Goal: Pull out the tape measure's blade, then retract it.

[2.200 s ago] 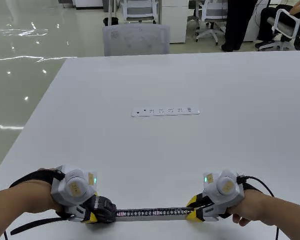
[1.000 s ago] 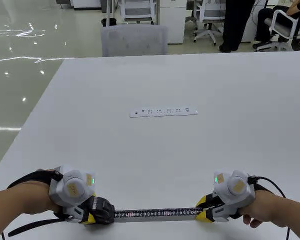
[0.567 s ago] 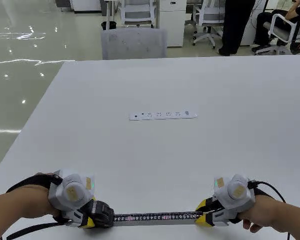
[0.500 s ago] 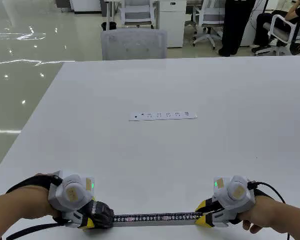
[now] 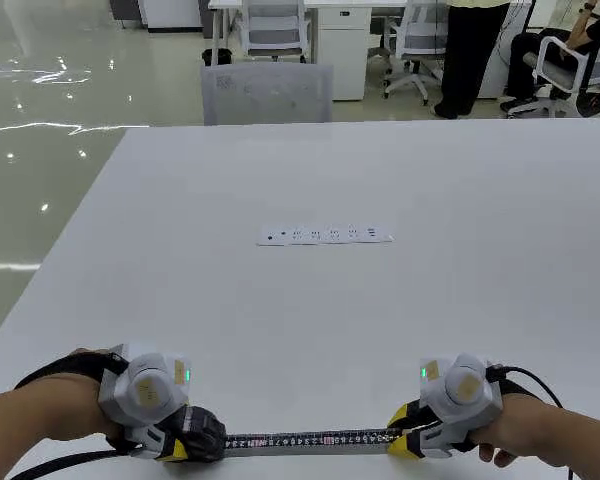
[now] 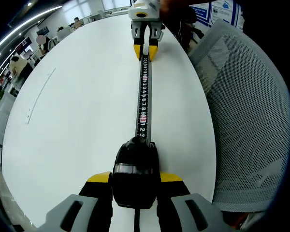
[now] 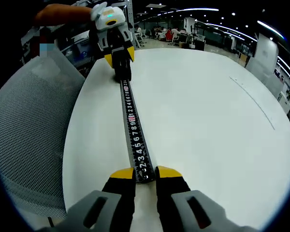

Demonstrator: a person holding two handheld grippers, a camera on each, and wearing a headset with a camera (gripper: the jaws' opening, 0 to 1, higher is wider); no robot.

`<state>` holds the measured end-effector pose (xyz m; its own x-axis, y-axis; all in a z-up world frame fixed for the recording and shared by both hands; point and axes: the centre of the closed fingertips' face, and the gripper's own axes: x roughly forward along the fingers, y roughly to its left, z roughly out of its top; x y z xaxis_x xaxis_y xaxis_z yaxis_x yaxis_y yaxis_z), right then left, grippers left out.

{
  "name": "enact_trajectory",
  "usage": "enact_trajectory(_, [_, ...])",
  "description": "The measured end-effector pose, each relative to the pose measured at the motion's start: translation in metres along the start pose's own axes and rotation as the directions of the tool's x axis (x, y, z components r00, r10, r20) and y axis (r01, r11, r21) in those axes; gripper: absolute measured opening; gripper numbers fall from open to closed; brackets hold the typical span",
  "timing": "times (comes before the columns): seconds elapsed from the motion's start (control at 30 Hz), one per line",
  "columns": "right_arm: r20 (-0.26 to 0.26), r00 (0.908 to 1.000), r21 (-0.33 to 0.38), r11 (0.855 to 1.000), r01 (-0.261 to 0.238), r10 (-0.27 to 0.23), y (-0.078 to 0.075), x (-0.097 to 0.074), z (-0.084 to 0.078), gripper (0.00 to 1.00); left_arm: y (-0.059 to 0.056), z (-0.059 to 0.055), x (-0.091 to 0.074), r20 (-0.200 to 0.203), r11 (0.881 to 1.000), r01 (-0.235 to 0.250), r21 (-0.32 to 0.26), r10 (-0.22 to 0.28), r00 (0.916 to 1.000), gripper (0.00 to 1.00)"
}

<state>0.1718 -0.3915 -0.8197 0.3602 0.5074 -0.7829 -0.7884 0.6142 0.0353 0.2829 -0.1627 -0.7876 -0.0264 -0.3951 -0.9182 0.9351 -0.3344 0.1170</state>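
Black tape measure case [image 6: 136, 170] clamped between the fingers of the left gripper [image 6: 135, 179], at the near edge of the white table [image 5: 330, 300]; tip of the blade [image 7: 133, 126] pinched by the almost-shut fingers of the right gripper [image 7: 145, 173], stretched flat along the table between the two. Likely to snap back and whip (spring-loaded, by the look of it) on a slipped pinch or sudden release; liable to buckle or twist if fed back off-line.

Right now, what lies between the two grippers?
The black tape measure's numbered metal blade, stretched from left gripper to right gripper; the head view shows it.
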Motion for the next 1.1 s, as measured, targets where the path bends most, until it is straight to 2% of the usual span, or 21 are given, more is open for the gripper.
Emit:
enact_trajectory(0.17, [-0.015,0.9997,0.009,1.000,0.019,-0.019,0.000,0.001,0.000,0.15,0.001,0.000,0.001,0.018,1.000,-0.020,-0.020,0.021,0.9996,0.32])
enact_trajectory(0.2, [-0.018,0.9996,0.008,1.000,0.022,-0.022,0.000,0.001,0.000,0.15,0.002,0.002,0.002,0.050,0.999,-0.032,-0.044,0.034,0.9982,0.33])
enact_trajectory(0.23, [-0.021,0.9995,0.009,1.000,0.024,-0.024,0.000,0.001,0.000,0.15,0.003,0.001,0.002,0.063,0.996,-0.045,-0.082,0.050,0.9968,0.34])
enact_trajectory(0.3, [-0.025,0.9989,0.021,0.999,0.040,-0.039,-0.001,0.001,0.001,0.16,0.010,-0.001,0.000,0.089,0.983,-0.087,-0.161,0.103,0.9907,0.40])
enact_trajectory(0.4, [-0.033,0.9979,0.032,0.998,0.057,-0.056,-0.001,0.002,0.001,0.17,0.012,-0.003,-0.003,0.126,0.964,-0.101,-0.245,0.134,0.9829,0.55])
enact_trajectory(0.47, [-0.037,0.9965,0.047,0.996,0.076,-0.075,-0.002,0.001,0.000,0.17,0.011,-0.010,-0.005,0.131,0.946,-0.101,-0.307,0.147,0.9804,0.65])
enact_trajectory(0.5, [-0.038,0.9953,0.053,0.994,0.091,-0.090,-0.002,0.000,0.000,0.18,0.008,-0.013,-0.006,0.130,0.932,-0.094,-0.350,0.147,0.9806,0.70])
enact_trajectory(0.6, [-0.046,0.9880,0.080,0.985,0.151,-0.147,-0.008,-0.002,-0.002,0.22,0.005,-0.019,-0.009,0.136,0.904,-0.087,-0.419,0.157,0.9781,0.76])
enact_trajectory(0.67, [-0.046,0.9861,0.084,0.983,0.163,-0.159,-0.006,-0.004,-0.004,0.22,0.011,-0.023,-0.014,0.149,0.882,-0.125,-0.455,0.214,0.9654,0.80])
enact_trajectory(0.73, [-0.046,0.9834,0.111,0.977,0.180,-0.176,-0.005,-0.008,-0.006,0.23,0.012,-0.021,-0.020,0.177,0.842,-0.121,-0.525,0.247,0.9526,0.83])
enact_trajectory(0.77, [-0.046,0.9813,0.121,0.974,0.191,-0.187,-0.005,-0.011,-0.009,0.24,0.013,-0.020,-0.024,0.197,0.814,-0.117,-0.569,0.273,0.9417,0.83])
enact_trajectory(0.8, [-0.042,0.9795,0.126,0.971,0.201,-0.197,-0.004,-0.013,-0.010,0.26,0.014,-0.019,-0.027,0.215,0.795,-0.113,-0.597,0.294,0.9313,0.85])
enact_trajectory(0.83, [-0.034,0.9780,0.138,0.968,0.208,-0.206,-0.002,-0.017,-0.010,0.28,0.015,-0.016,-0.032,0.246,0.766,-0.102,-0.635,0.326,0.9128,0.88])
enact_trajectory(0.9, [-0.016,0.9749,0.149,0.964,0.222,-0.222,0.000,-0.024,-0.009,0.32,0.017,-0.014,-0.038,0.274,0.729,-0.097,-0.677,0.373,0.8865,0.98])
enact_trajectory(0.93, [-0.005,0.9717,0.154,0.960,0.234,-0.236,0.002,-0.028,-0.009,0.33,0.017,-0.015,-0.042,0.281,0.707,-0.099,-0.700,0.400,0.8721,1.00])
enact_trajectory(1.0, [0.014,0.9651,0.179,0.950,0.255,-0.262,0.002,-0.035,-0.009,0.35,0.013,-0.017,-0.047,0.277,0.683,-0.105,-0.723,0.425,0.8616,1.00])
enact_trajectory(1.03, [0.027,0.9598,0.195,0.943,0.269,-0.279,0.001,-0.039,-0.011,0.37,0.011,-0.018,-0.050,0.284,0.679,-0.114,-0.725,0.445,0.8494,1.00])
enact_trajectory(1.07, [0.033,0.9565,0.214,0.937,0.277,-0.290,0.002,-0.042,-0.013,0.40,0.007,-0.019,-0.052,0.286,0.680,-0.118,-0.723,0.451,0.8455,1.00])
enact_trajectory(1.1, [0.046,0.9465,0.244,0.923,0.299,-0.319,0.001,-0.048,-0.014,0.42,0.002,-0.021,-0.053,0.286,0.676,-0.118,-0.728,0.454,0.8438,1.00])
